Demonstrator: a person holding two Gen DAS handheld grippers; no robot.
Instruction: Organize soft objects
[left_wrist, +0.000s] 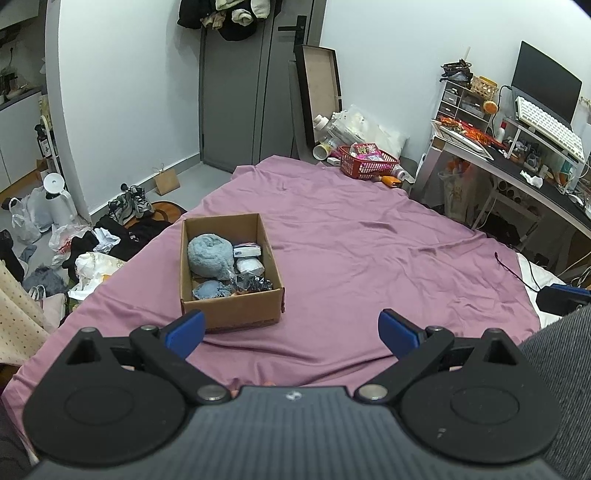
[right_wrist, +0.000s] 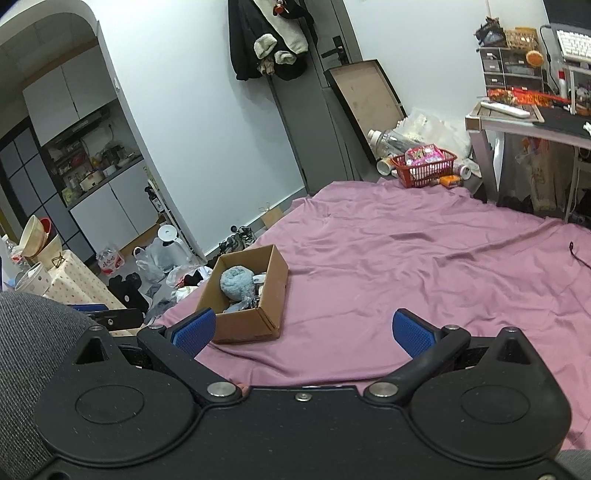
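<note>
Both the left gripper (left_wrist: 291, 328) and right gripper (right_wrist: 303, 328) hover spread and empty over the pink sheet (left_wrist: 351, 236), the cardboard box (left_wrist: 229, 310) near its left edge holding a fluffy blue bundle (left_wrist: 208, 258), whose smaller packets (left_wrist: 246, 251) only the left view shows clearly.

Ahead of me a red plastic basket (left_wrist: 369, 161) sits at the far edge of the wrinkled mauve bedsheet (left_wrist: 369, 251); a dark-framed board (left_wrist: 320, 88) leans against the grey door (left_wrist: 236, 92); grey sneakers (left_wrist: 131, 206) lie on the floor; a white keyboard (left_wrist: 550, 127) sits above the cluttered bench (left_wrist: 535, 184).
</note>
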